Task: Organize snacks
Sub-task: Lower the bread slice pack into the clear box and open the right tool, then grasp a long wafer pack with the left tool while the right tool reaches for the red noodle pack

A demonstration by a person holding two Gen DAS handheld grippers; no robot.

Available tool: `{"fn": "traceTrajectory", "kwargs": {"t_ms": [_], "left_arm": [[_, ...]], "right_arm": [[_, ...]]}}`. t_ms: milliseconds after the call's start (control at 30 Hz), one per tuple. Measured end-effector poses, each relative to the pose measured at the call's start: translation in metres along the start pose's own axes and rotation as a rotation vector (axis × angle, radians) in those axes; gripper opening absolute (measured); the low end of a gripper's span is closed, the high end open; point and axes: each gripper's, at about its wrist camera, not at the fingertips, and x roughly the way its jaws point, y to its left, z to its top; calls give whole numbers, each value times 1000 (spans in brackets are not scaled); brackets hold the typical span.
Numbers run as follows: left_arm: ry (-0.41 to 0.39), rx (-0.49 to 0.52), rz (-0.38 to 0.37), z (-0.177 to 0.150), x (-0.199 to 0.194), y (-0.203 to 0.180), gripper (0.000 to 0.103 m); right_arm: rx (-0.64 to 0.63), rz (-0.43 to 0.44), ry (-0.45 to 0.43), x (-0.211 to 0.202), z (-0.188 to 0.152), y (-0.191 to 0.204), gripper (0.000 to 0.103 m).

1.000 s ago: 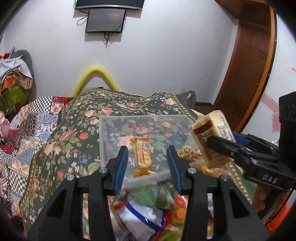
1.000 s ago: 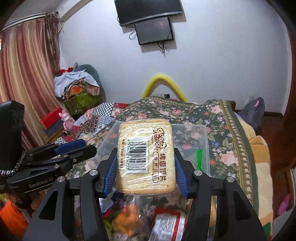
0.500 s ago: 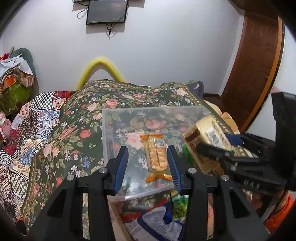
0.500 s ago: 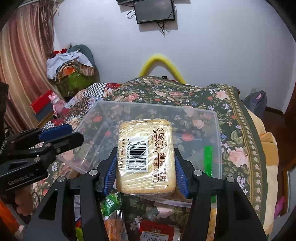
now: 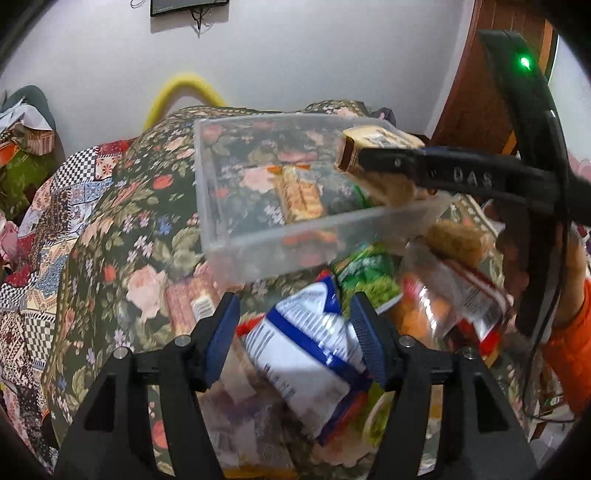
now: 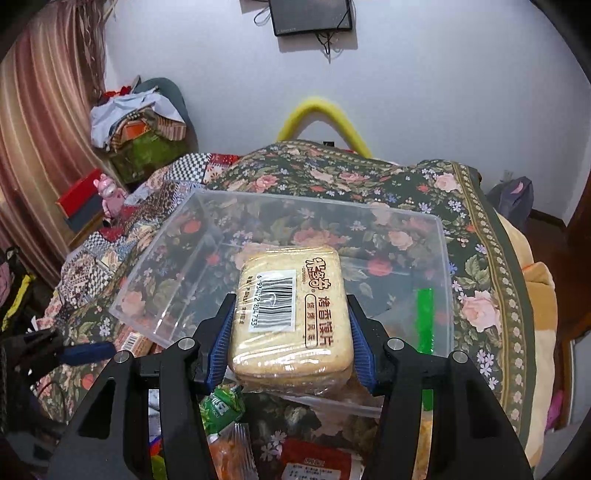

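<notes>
Bed with floral cover (image 6: 480, 206); white wall behind. One clear bin (image 6: 439, 236) mid-frame. Right hand-held gripper (image 6: 291, 343) pinches one bread pack (image 6: 291, 314); left hand-held gripper (image 5: 295, 339), jaws just widened, spread around one blue-white bag (image 5: 306, 350).

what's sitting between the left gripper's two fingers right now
A white snack bag with blue stripes lies between the open left gripper, its jaws having just been opening. The left wrist view shows it; the pads do not seem to press on it yet.

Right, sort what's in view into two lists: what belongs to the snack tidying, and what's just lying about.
Part of the job:
- clear plastic storage box
- wrapped toast slices gripped in the right claw
- orange-ended biscuit pack inside the box
- blue-and-white snack bag between the open left claw

Just lying about:
- floral bedspread
- yellow foam arch
- wall-mounted screen
- pink figurine
</notes>
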Motion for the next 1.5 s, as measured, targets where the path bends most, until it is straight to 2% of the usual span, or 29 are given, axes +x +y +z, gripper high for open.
{"fn": "traceTrajectory", "kwargs": {"t_ms": [167, 267, 500, 667, 900, 1067, 1267, 1400, 1500], "left_arm": [[3, -74, 66, -12, 0, 29, 62], [38, -122, 87, -19, 9, 48, 62], [63, -152, 132, -25, 35, 65, 62], [37, -173, 137, -25, 44, 71, 46], [-10, -124, 195, -25, 24, 68, 45], [-75, -135, 191, -9, -10, 63, 45], [-157, -101, 155, 25, -41, 42, 45], [-182, -55, 147, 46, -40, 22, 45], [-171, -33, 131, 60, -28, 11, 45]], "right_arm": [[-24, -18, 24, 5, -3, 3, 52], [-28, -15, 40, 7, -4, 3, 53], [-49, -18, 38, 4, -7, 9, 54], [-64, -4, 29, -9, -10, 11, 55], [-86, -21, -37, -40, -17, 12, 62], [-59, -8, -68, -58, -22, 5, 64], [-71, -54, -105, -78, -35, -2, 73], [-75, -78, -98, -85, -50, -10, 74], [-60, -79, -82, -88, -60, -15, 77]]}}
